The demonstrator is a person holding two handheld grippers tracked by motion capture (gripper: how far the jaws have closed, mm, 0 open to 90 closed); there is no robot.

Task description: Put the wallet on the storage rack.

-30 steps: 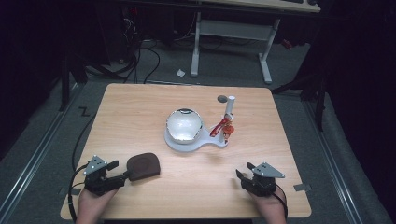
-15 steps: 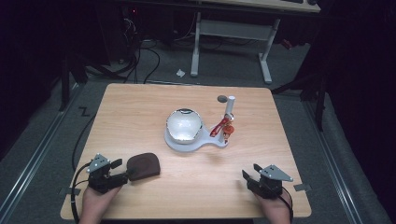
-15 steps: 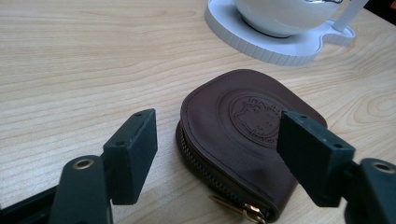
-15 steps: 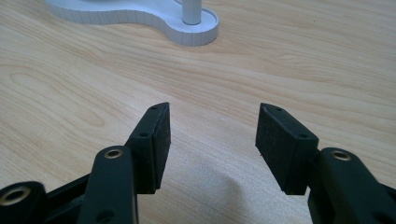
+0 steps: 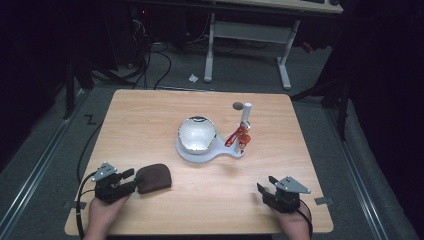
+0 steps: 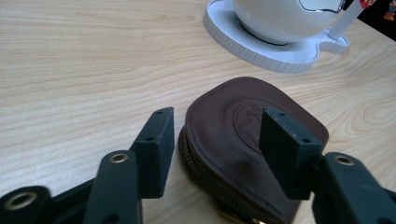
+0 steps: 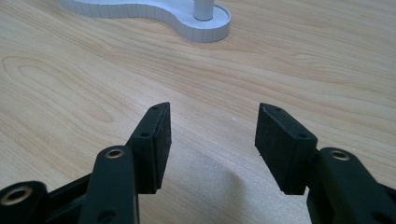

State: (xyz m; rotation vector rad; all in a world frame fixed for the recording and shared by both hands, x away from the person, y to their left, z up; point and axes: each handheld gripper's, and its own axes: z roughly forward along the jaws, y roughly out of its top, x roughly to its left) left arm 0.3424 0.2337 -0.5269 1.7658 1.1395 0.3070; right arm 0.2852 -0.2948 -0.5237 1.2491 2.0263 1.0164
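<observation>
A brown leather zip pouch (image 5: 153, 177) (image 6: 243, 135) lies flat near the table's front left. My left gripper (image 5: 127, 180) (image 6: 215, 142) is open, its jaws spread around the pouch's near end without closing on it. My right gripper (image 5: 264, 192) (image 7: 212, 135) stands open near the front right edge, with bare wood between its jaws. A white stand (image 5: 207, 152) (image 6: 280, 56) in the middle of the table carries a white bowl (image 5: 197, 133) (image 6: 285, 18) and a short white post (image 5: 245, 117) (image 7: 204, 8) with small red items (image 5: 239, 139) hanging from it.
The wooden table (image 5: 150, 125) has a small dark disc (image 5: 238, 106) near its far edge behind the post. Cables lie on the grey floor (image 5: 160, 65) beyond the table, next to a white desk frame (image 5: 250, 30). Black rails run along both sides.
Both hands have drawn slightly back toward the front edge. The left gripper stays at the pouch's near end, and nothing on the table has shifted.
</observation>
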